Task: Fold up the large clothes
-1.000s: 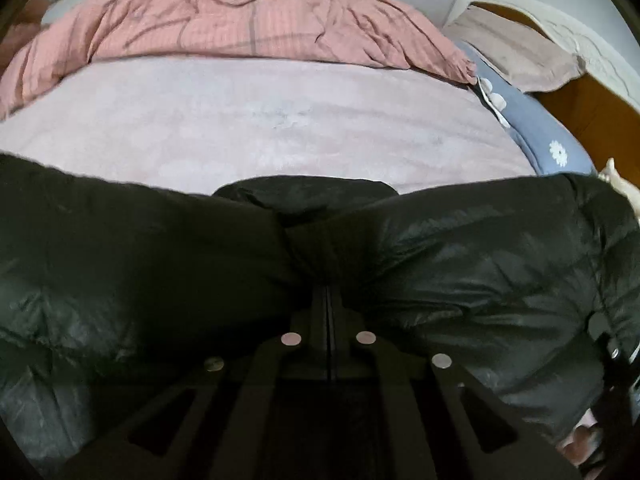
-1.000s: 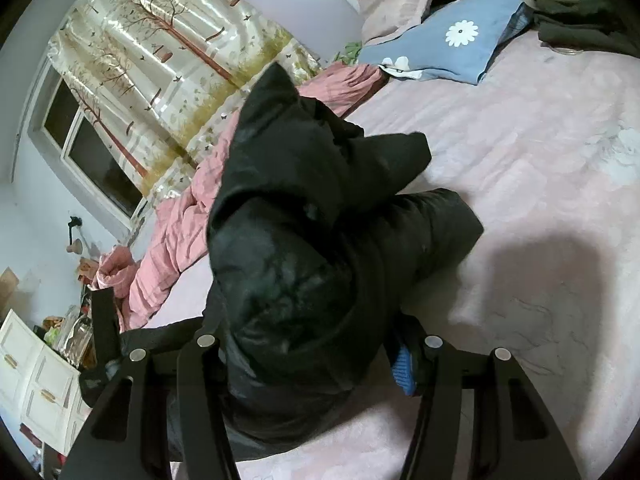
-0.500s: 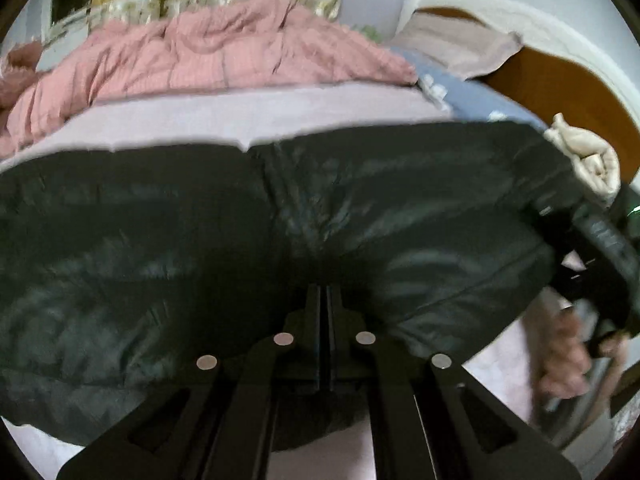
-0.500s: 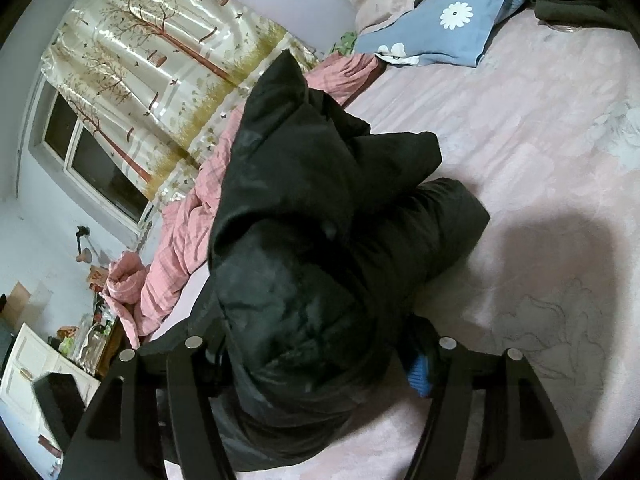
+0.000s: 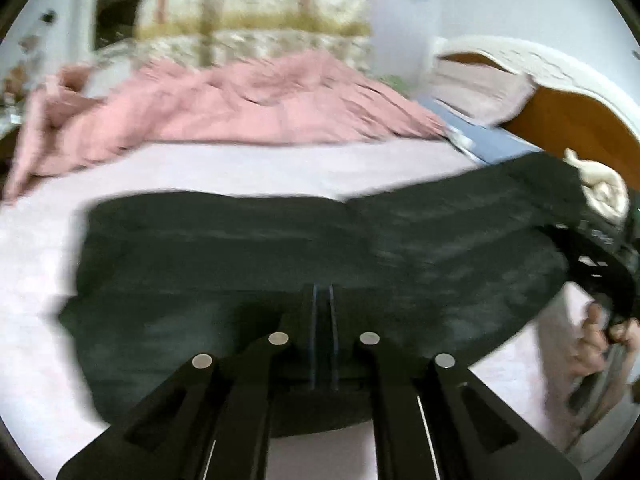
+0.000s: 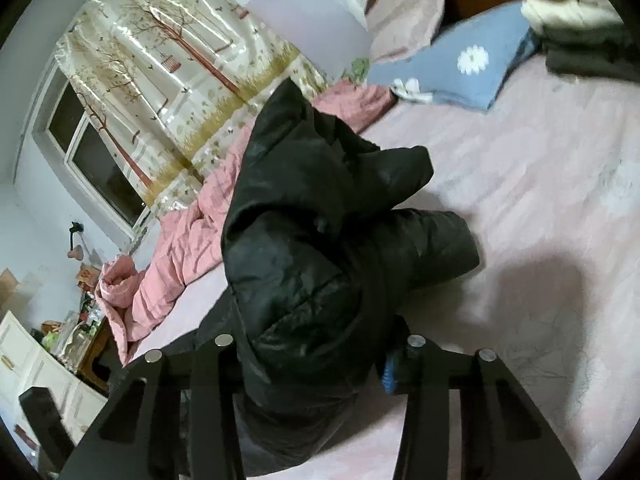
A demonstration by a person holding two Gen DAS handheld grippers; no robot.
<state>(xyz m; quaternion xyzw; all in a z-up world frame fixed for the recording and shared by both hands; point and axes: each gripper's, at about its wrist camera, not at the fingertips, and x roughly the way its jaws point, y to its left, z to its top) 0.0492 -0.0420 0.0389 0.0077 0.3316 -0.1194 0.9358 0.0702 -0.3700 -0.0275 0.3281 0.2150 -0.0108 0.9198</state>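
Observation:
A black puffer jacket (image 5: 240, 248) lies across the pale pink bed sheet (image 5: 280, 168); this view is blurred. My left gripper (image 5: 322, 292) sits at a crease in the jacket. Its jaws show only a thin slit and are just starting to part, with fabric at the tips. The jacket's right end rises toward the other gripper, held by a person's hand (image 5: 596, 340). In the right wrist view a thick upright bunch of the jacket (image 6: 312, 240) fills the gap of my right gripper (image 6: 316, 348), whose jaws are closing on it.
A crumpled pink quilt (image 5: 240, 108) lies along the far side of the bed under a tree-print curtain (image 6: 168, 64). A blue daisy pillow (image 6: 452, 76), a wooden headboard (image 5: 568, 120) and a stack of folded clothes (image 6: 572, 12) are at the head end. A white cabinet (image 6: 24, 352) stands beside the bed.
The left gripper has drawn back and up, so the jacket looks smaller and more sheet shows. The right gripper's fingers widened, then narrowed on the bunch, and it rose a little.

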